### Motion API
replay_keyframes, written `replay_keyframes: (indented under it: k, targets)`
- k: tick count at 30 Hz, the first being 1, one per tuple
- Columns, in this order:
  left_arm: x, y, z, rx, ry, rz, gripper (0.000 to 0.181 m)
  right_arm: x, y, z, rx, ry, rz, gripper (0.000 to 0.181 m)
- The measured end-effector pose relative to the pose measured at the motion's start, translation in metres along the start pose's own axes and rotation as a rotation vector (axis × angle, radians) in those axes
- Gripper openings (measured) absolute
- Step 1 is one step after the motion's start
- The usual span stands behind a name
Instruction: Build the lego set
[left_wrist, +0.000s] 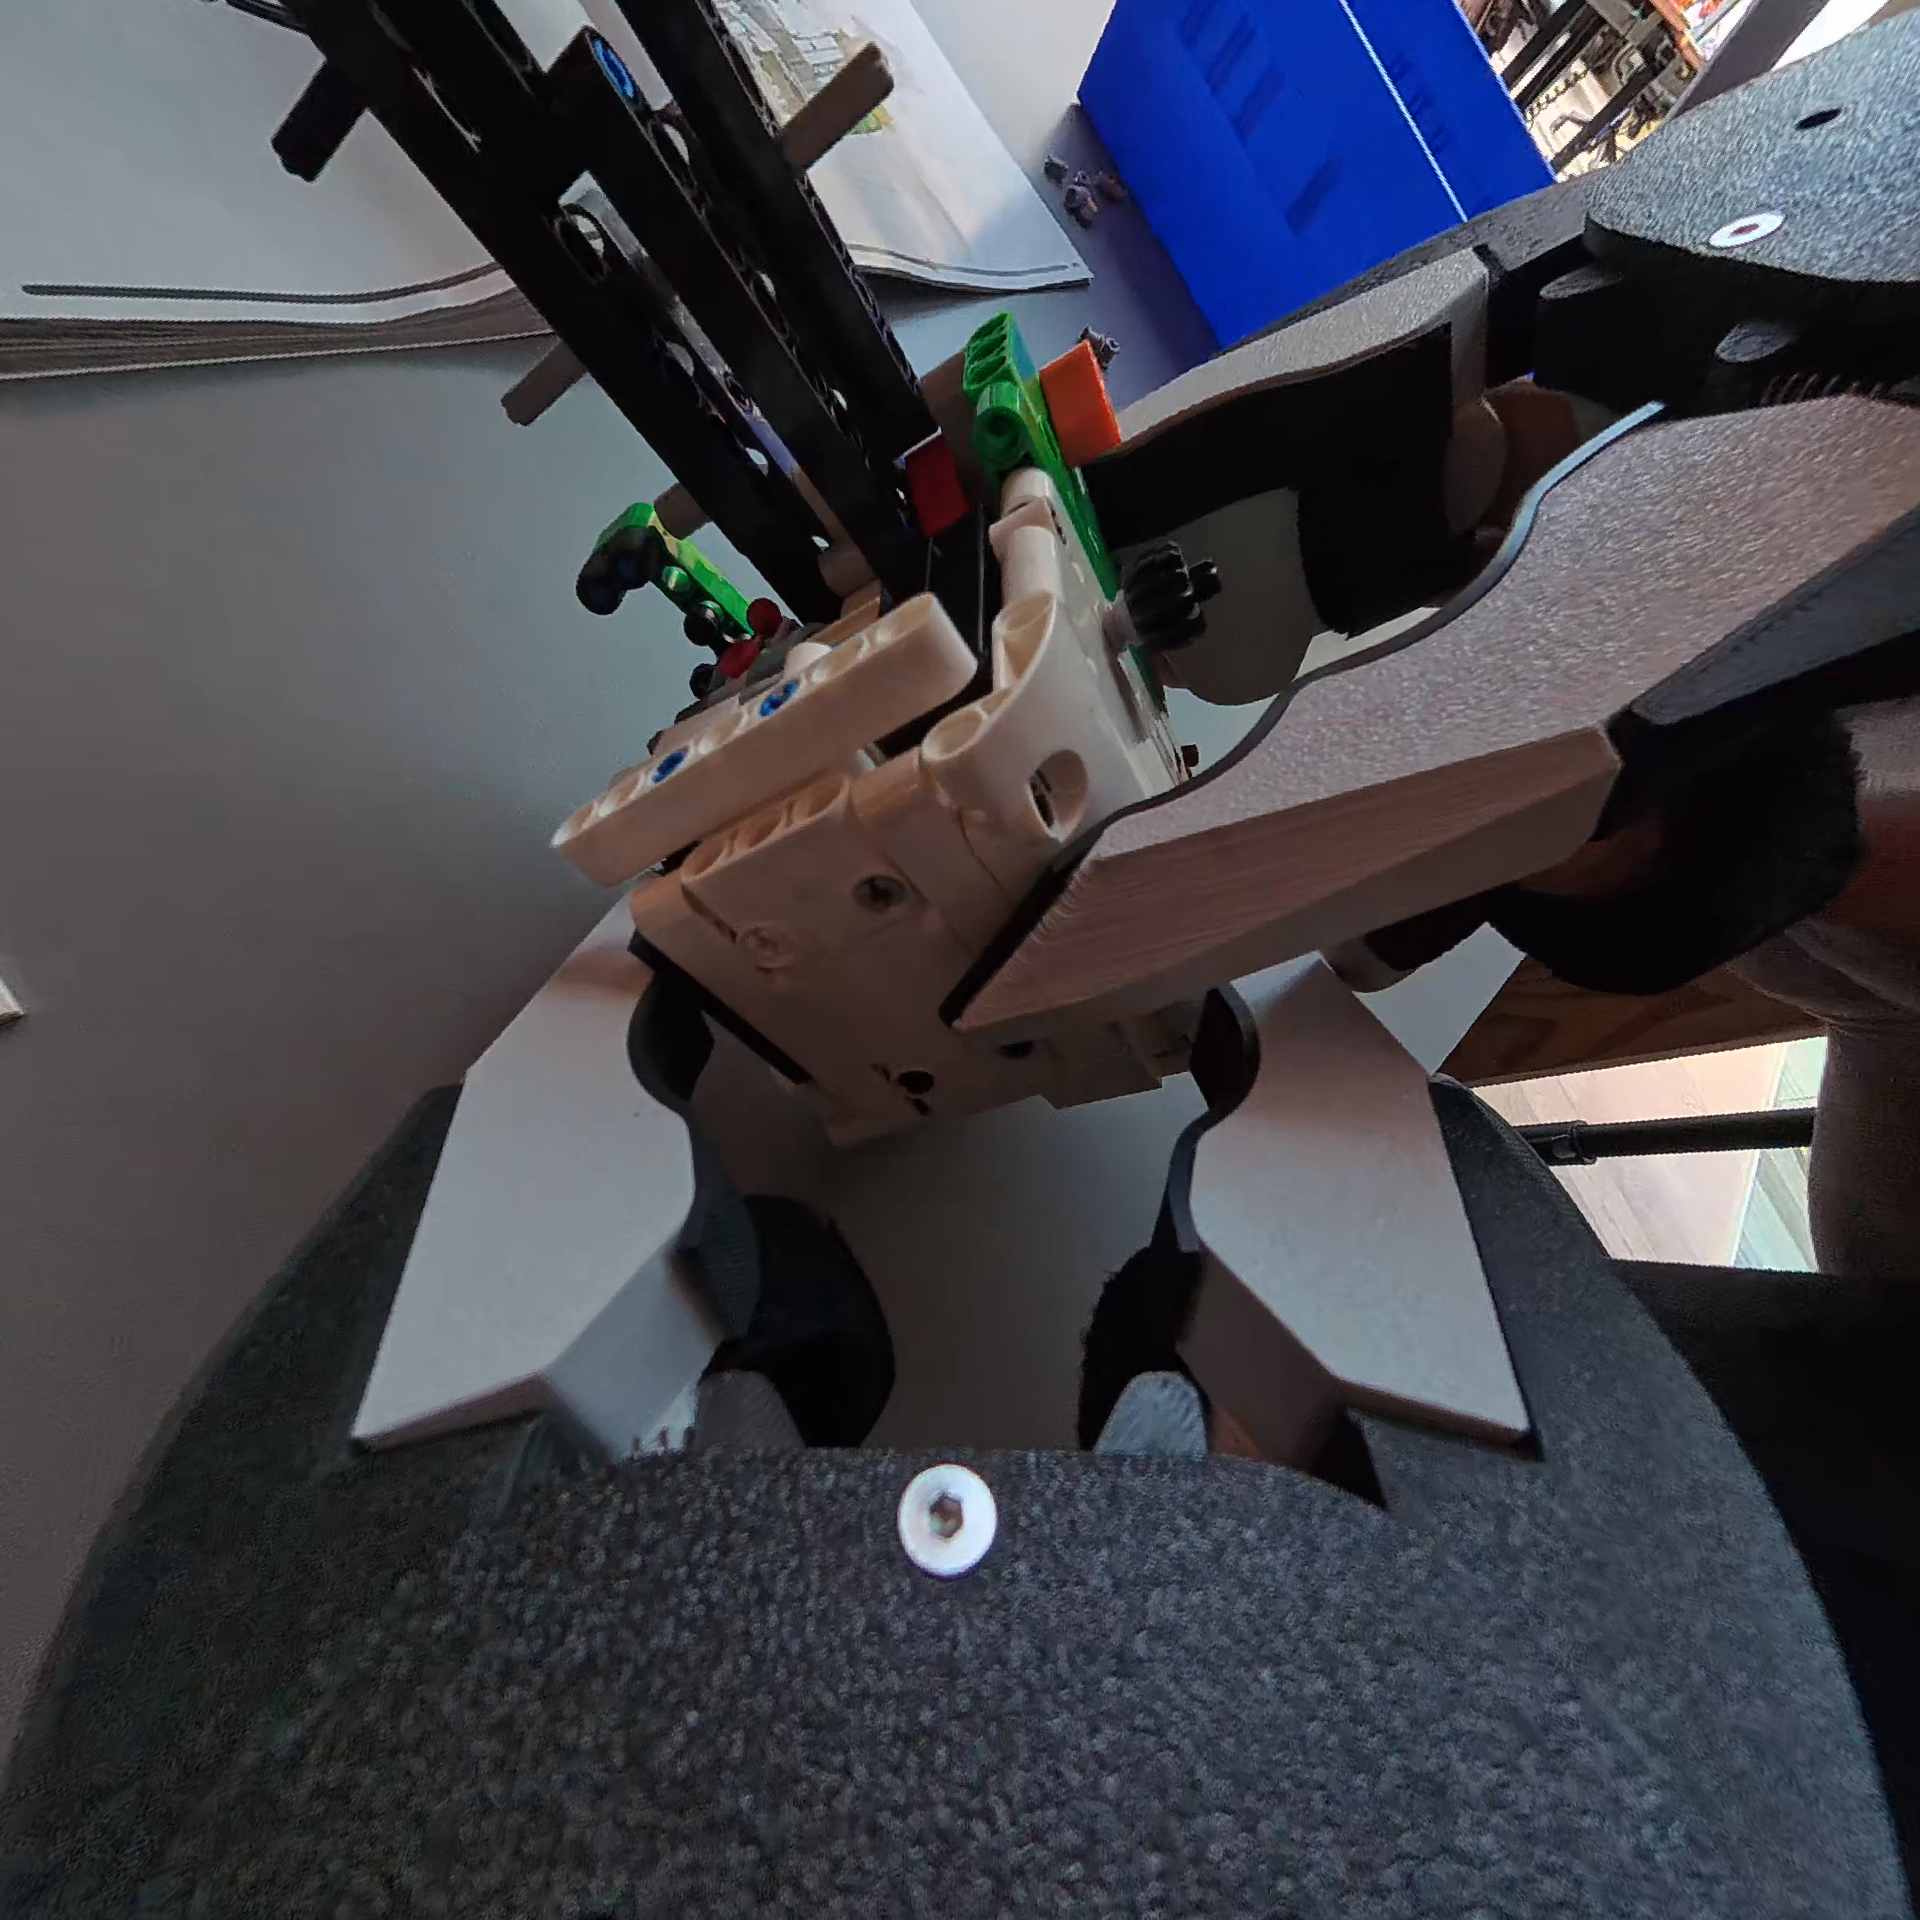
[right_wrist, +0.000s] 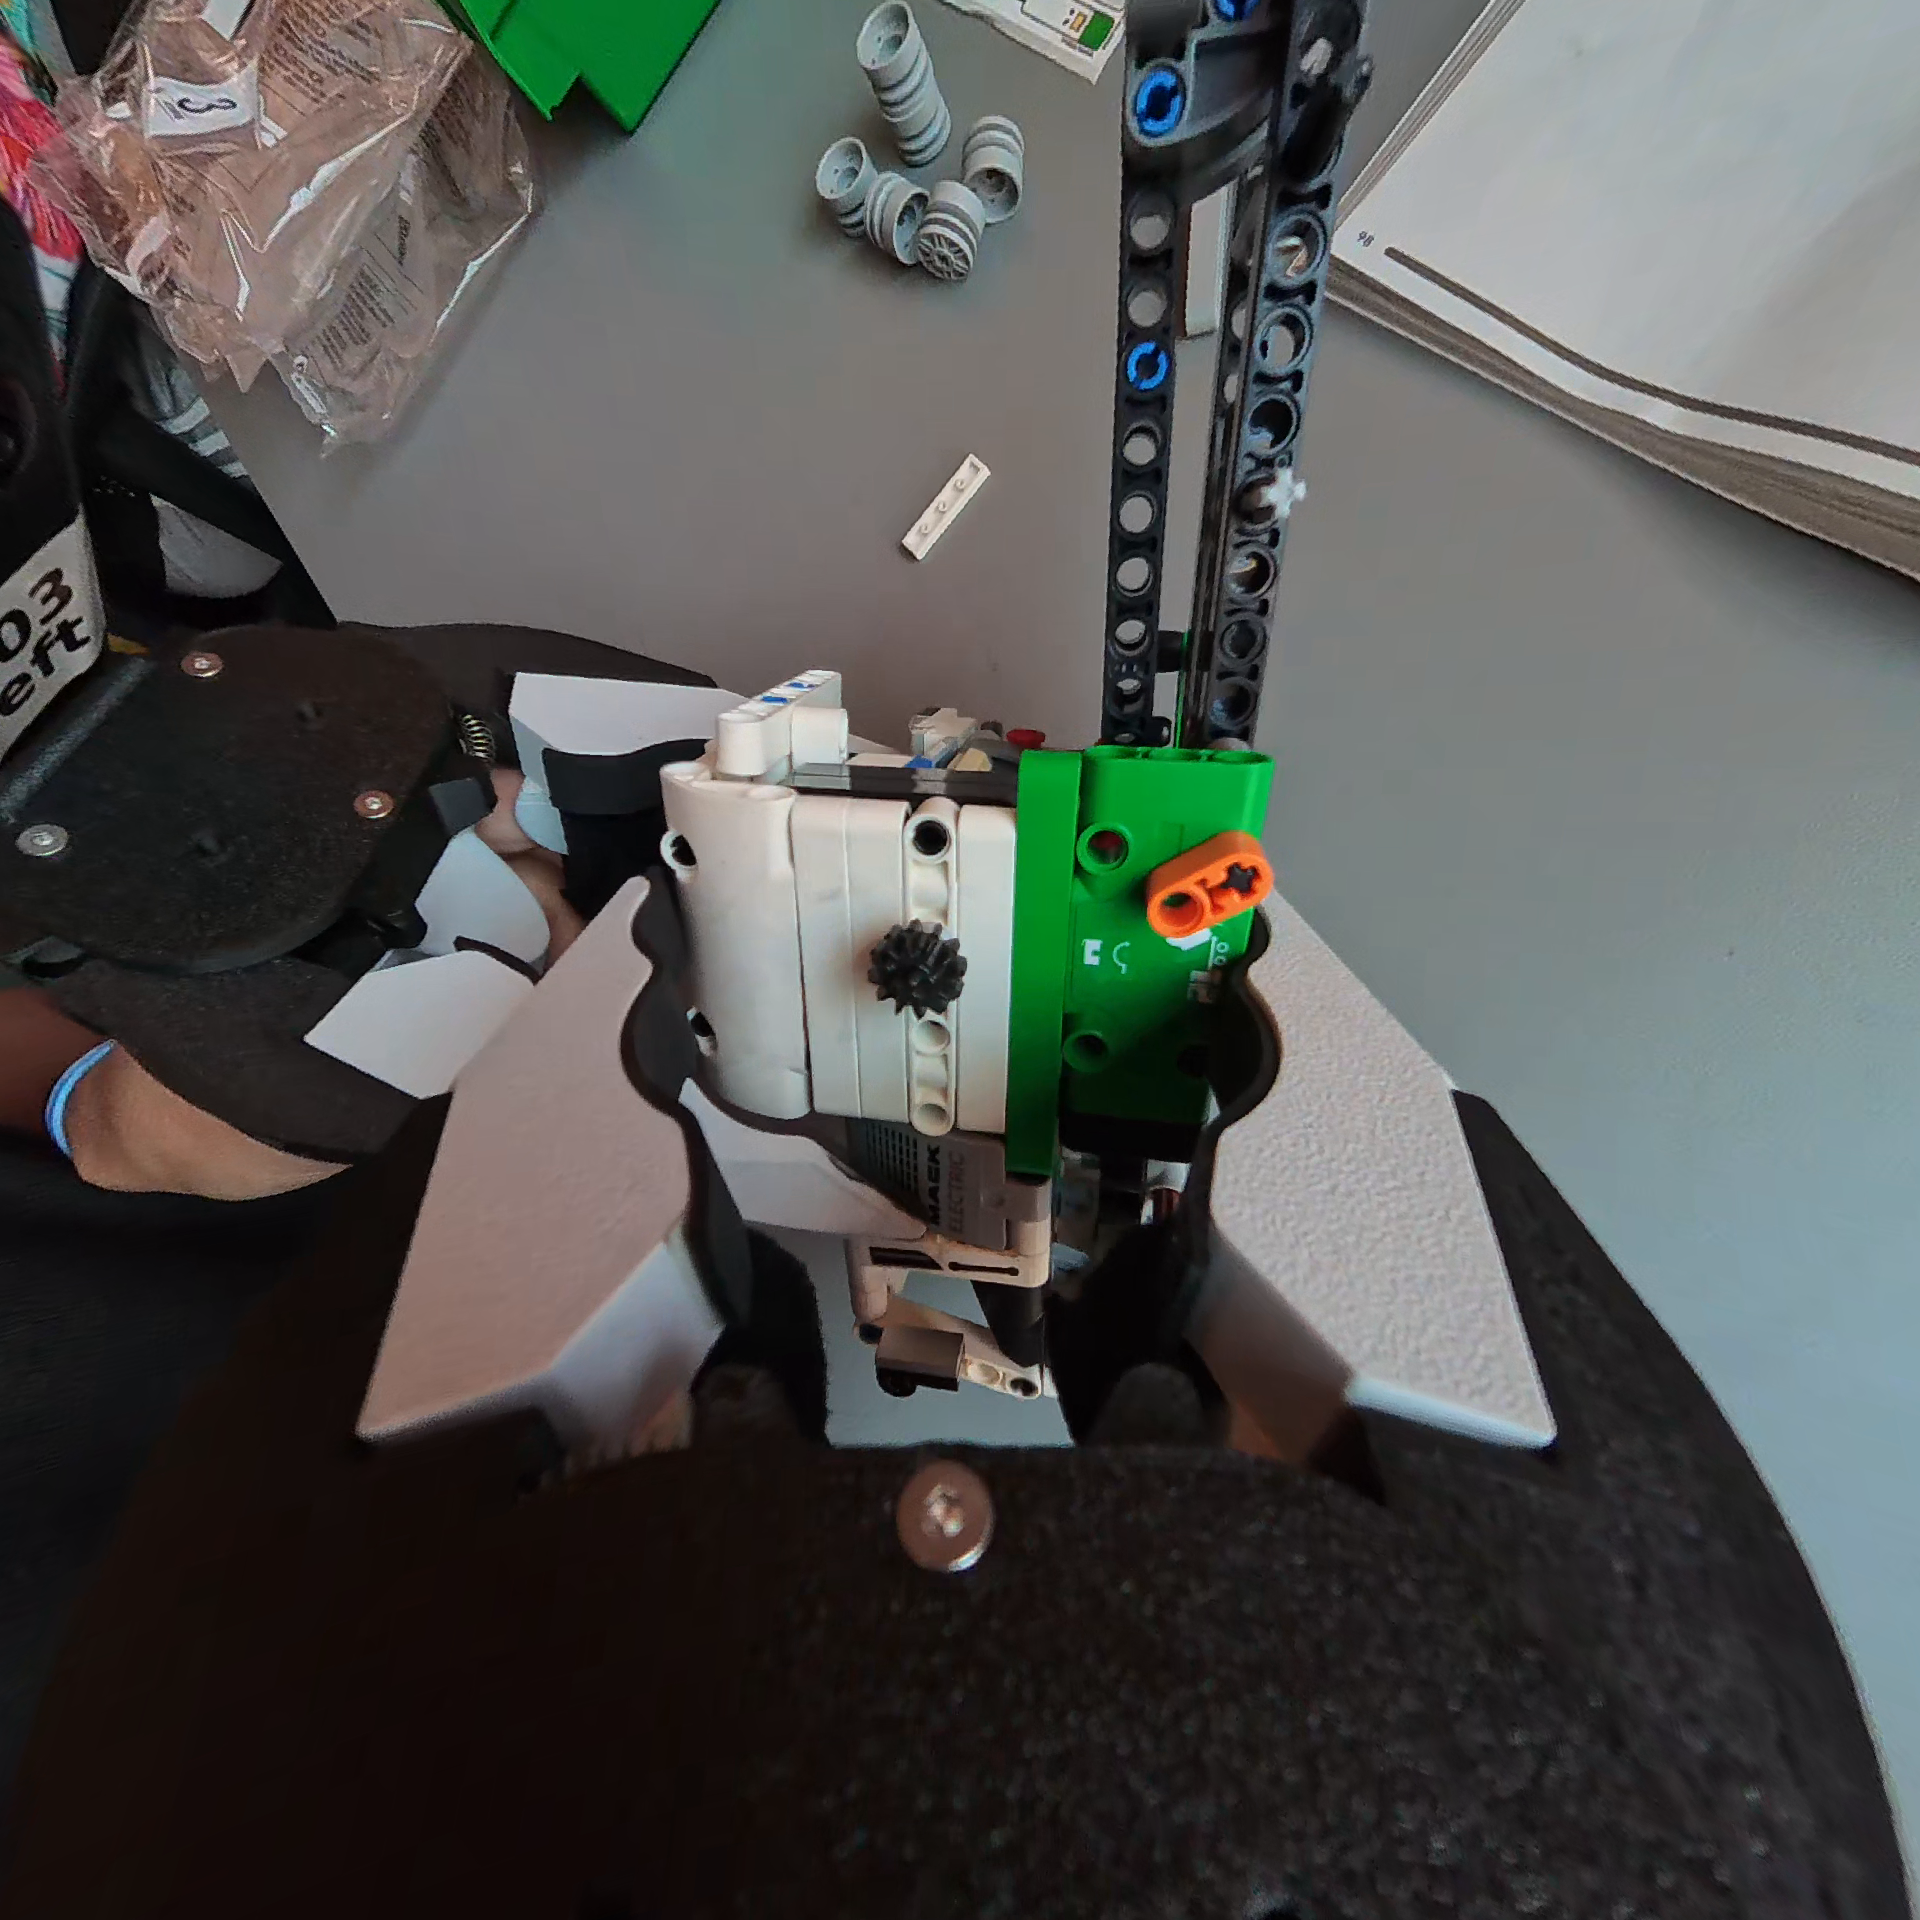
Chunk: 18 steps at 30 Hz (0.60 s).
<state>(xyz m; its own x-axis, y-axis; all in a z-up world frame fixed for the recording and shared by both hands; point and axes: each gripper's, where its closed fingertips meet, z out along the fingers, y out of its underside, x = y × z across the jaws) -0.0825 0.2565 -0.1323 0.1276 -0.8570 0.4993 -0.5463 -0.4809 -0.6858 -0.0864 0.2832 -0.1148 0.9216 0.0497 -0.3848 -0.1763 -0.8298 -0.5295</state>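
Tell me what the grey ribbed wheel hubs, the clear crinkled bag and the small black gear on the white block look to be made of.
Grey ribbed wheel hubs: moulded hard plastic by the look, matte, with even colour and crisp ribs.
Clear crinkled bag: thin plastic film, glossy; it creases and throws sharp glints.
Small black gear on the white block: probably hard plastic with a dull sheen and moulded teeth.

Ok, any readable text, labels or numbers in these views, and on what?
Not quoting any writing; what bears it:
White label on the left gripper: legible.
Grey sticker on the lego model: legible.
Booklet page corner: a number.
Plastic bag print: too small.
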Motion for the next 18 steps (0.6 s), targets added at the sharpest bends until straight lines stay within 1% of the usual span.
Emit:
replay_keyframes:
  k: [1,5,7,9,12,13,14,18]
  targets:
    - [0.000,0.000,0.000,0.000,0.002,0.002,0.095,0.000,0.000,0.000,0.008,-0.004,-0.003,0.101]
    - [-0.002,-0.001,0.000,0.002,0.042,-0.004,0.093,0.002,-0.004,0.002,0.042,-0.006,-0.009,0.102]
    - [-0.002,0.000,0.001,0.000,0.063,-0.003,0.094,0.000,-0.005,0.002,0.045,-0.056,-0.010,0.103]
    - [-0.002,0.002,0.001,-0.012,0.108,-0.009,0.094,-0.008,-0.002,0.002,0.043,-0.160,0.020,0.119]
    - [0.004,0.010,0.004,-0.053,0.170,-0.038,0.093,-0.007,0.009,0.006,-0.001,-0.204,0.020,0.122]
    - [0.006,0.011,0.004,-0.050,0.169,-0.037,0.094,-0.002,0.011,0.006,-0.014,-0.185,0.012,0.111]
    - [0.008,0.011,0.005,-0.050,0.165,-0.027,0.094,0.002,0.013,0.007,-0.028,-0.161,-0.023,0.106]
    - [0.012,0.009,0.007,-0.063,0.153,0.008,0.095,0.004,0.015,0.002,-0.041,-0.189,-0.001,0.106]
